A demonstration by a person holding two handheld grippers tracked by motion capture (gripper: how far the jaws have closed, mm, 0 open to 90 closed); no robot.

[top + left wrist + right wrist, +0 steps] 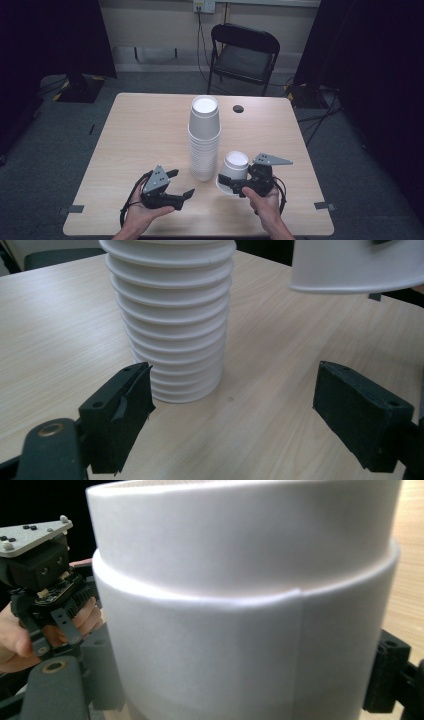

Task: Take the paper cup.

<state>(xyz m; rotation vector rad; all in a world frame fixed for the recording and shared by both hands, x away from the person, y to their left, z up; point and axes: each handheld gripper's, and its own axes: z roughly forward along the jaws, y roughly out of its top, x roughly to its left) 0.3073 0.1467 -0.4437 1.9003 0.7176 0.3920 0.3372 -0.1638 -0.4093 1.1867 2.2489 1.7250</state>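
Observation:
A tall stack of upside-down white foam cups [204, 137] stands at the table's middle; in the left gripper view the stack [175, 325] rises just beyond my jaws. My left gripper [181, 184] [235, 405] stands open to the near left of the stack, with nothing between its jaws. A single upside-down white cup [235, 169] [250, 605] is right of the stack, with my right gripper [234, 186] shut on its sides. In the left gripper view this cup [350, 265] hangs a little above the tabletop.
The wooden table [145, 130] has a small round hole [238, 108] behind the stack. A black folding chair [245, 50] stands beyond the far edge. Dark curtains hang at both sides. Bare tabletop lies left of the stack.

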